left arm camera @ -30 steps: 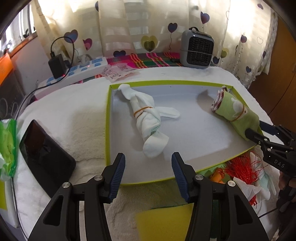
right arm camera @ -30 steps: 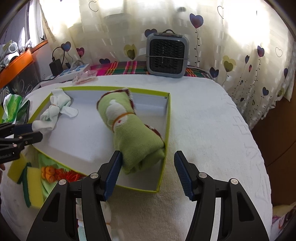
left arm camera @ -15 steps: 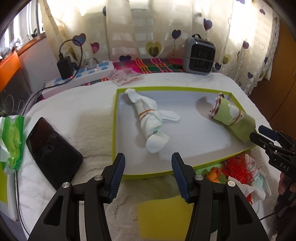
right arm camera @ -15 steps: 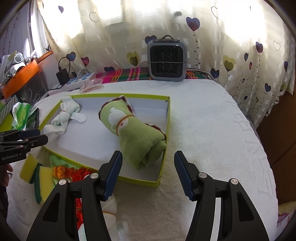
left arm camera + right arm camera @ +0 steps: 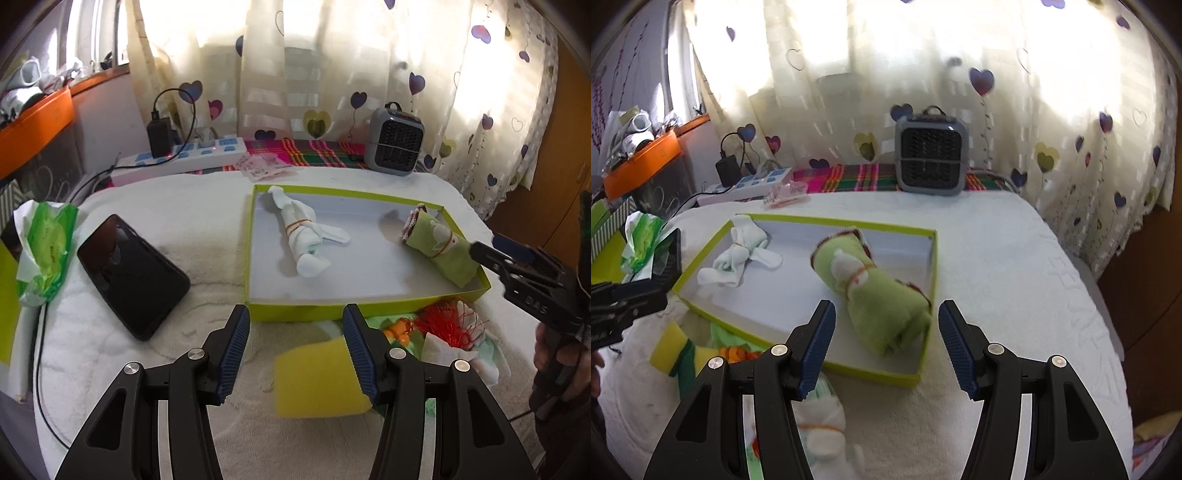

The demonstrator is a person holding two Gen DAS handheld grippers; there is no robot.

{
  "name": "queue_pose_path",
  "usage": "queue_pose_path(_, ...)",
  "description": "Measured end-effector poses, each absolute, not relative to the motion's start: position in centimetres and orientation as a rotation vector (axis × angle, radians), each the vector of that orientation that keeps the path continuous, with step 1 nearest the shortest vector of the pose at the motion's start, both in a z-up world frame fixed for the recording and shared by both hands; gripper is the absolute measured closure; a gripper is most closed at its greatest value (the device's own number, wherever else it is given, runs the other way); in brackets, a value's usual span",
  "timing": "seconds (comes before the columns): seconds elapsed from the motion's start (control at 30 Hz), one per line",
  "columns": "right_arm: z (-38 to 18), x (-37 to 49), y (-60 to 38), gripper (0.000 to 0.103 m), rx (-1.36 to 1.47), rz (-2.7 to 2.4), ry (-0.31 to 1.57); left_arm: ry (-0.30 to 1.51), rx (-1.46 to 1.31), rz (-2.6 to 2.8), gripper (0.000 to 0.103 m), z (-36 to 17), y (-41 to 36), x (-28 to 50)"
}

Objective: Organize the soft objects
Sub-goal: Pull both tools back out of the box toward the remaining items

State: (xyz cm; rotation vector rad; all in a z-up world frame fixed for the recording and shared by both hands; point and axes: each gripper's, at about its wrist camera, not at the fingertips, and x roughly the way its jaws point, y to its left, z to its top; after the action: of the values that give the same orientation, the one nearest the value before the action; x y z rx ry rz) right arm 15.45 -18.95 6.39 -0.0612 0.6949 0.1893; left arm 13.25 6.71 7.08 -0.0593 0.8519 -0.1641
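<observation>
Both tools were empty. The left hand-held gripper [image 5: 295, 345] stood with its jaws well apart and nothing between the pads, poised over the towel-covered counter [image 5: 207, 221] just short of the near wall of the green tray [image 5: 295, 312]. The right hand-held gripper [image 5: 884, 345] was equally wide open and held nothing; the green rolled cloth [image 5: 875, 295] appeared between its fingers only because it lay beyond them, inside the tray at the right end.

Two bundles were in the tray – the green roll and a white sock bundle [image 5: 303, 238], each bound with an elastic band. Outside the tray, against its near wall, lay the unsorted items: a yellow sponge [image 5: 317, 376], a red mesh tuft [image 5: 443, 323] and a pale cloth bundle [image 5: 820, 417].

Judged step: selecting the next loose item. For a sound pick:

1. Approach the sponge from above with the jaws square to its two long sides, so the pads close on flat faces.
2. Close only until the foam yields slightly – over-squeezing may let it spring out on release.
3. Lift clear of the tray wall before travelling over it.
4. Set it on bare tray floor between the two bundles, apart from both.

Keep the left tool clear of the black phone [image 5: 129, 273] nearby.
</observation>
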Motion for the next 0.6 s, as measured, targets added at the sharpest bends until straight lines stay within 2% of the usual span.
queue_pose_path(0.3,4.0,19.8,-14.2,0.044,-0.365,0.097,0.752,0.865,-0.103,-0.159,0.052,6.4,8.3,12.2)
queue_pose_path(0.6,3.8,21.7,-15.7,0.044,-0.305,-0.035,0.75,0.886,-0.124,-0.178,0.052,5.8,9.0,12.8)
